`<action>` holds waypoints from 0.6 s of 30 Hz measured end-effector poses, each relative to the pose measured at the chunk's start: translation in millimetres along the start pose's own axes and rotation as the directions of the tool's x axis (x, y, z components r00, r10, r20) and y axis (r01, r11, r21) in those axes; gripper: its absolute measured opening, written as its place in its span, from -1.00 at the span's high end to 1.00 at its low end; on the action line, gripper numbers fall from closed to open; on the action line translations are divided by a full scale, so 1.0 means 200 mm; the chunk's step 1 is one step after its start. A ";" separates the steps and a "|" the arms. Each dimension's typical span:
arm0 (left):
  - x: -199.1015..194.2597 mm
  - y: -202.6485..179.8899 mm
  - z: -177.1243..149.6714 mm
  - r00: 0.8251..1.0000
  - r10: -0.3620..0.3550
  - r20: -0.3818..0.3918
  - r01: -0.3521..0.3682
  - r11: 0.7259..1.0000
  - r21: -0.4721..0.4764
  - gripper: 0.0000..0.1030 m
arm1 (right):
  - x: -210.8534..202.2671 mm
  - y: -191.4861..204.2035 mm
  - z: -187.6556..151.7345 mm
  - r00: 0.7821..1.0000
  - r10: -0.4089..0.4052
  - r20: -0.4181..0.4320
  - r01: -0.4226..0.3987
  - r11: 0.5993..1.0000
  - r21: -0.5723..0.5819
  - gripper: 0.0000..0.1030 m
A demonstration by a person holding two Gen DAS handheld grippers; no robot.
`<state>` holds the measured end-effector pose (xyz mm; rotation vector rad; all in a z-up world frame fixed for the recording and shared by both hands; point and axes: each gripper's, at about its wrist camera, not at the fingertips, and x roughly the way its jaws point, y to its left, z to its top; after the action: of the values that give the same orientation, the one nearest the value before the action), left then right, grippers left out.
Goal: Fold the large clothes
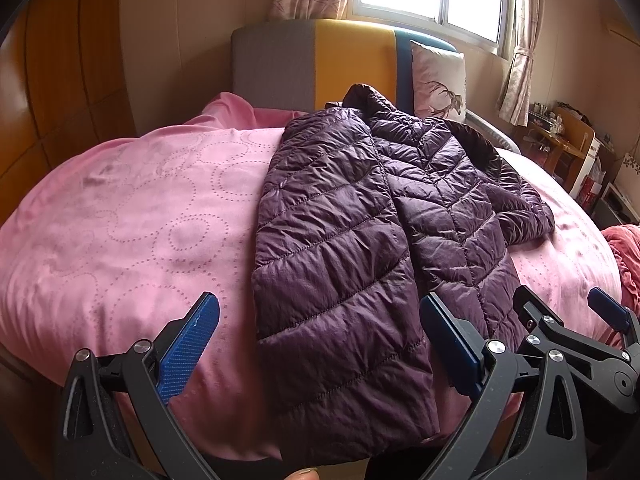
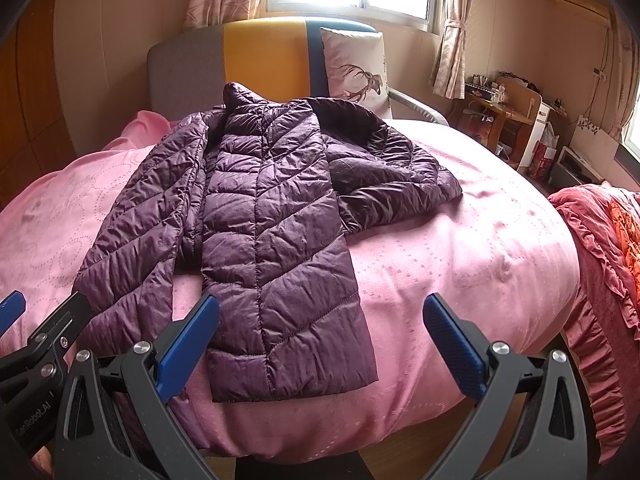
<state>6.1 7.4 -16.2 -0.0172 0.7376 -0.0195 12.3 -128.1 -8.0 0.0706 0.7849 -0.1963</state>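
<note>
Blue-padded left gripper (image 1: 320,344) and right gripper (image 2: 320,344), both spread wide and holding nothing, hover side by side above the near edge of the pink dotted bedspread (image 2: 460,240). Bare spread lies open left and right of the garment. Purple quilted puffer jacket (image 2: 276,216) lies lengthwise mid-bed, rumpled, one sleeve folded across, hem nearest the tools, collar toward the grey-yellow-blue headboard (image 2: 260,52).

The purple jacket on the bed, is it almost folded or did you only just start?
Partly done. The purple jacket lies spread on the pink bed, and one side with its sleeve already looks turned in over the middle. Nothing is in hand: the left gripper and right gripper are both open near the bottom hem. Left: the other sleeve sticks out sideways, and the long body needs folding up.
</note>
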 end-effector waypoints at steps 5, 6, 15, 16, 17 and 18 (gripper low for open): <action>0.01 0.01 0.00 1.000 -0.001 -0.009 0.001 1.000 -0.002 -0.92 | 0.00 0.00 0.00 1.000 0.003 -0.005 -0.003 1.000 -0.001 -0.96; 0.01 0.01 0.00 1.000 -0.001 -0.010 0.001 1.000 -0.002 -0.92 | 0.00 0.00 0.00 1.000 0.004 -0.007 -0.004 1.000 -0.001 -0.96; 0.02 0.01 0.00 1.000 -0.004 -0.016 0.004 1.000 -0.002 -0.92 | 0.01 0.00 0.00 1.000 0.007 -0.012 -0.007 1.000 0.000 -0.96; 0.01 0.01 0.00 1.000 -0.004 -0.017 0.004 1.000 -0.002 -0.92 | 0.01 0.00 0.00 1.000 0.007 -0.013 -0.007 1.000 0.001 -0.96; 0.02 0.01 0.00 1.000 -0.005 -0.018 0.005 1.000 -0.002 -0.92 | 0.01 0.01 0.00 1.000 0.007 -0.013 -0.007 1.000 0.000 -0.96; 0.02 0.02 0.00 1.000 -0.005 -0.019 0.005 1.000 -0.002 -0.92 | 0.01 0.00 0.00 1.000 0.008 -0.015 -0.008 1.000 -0.001 -0.96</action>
<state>9.3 10.4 -18.4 -0.0209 0.7565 -0.0236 13.5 -127.5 -9.6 0.0746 0.7990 -0.1876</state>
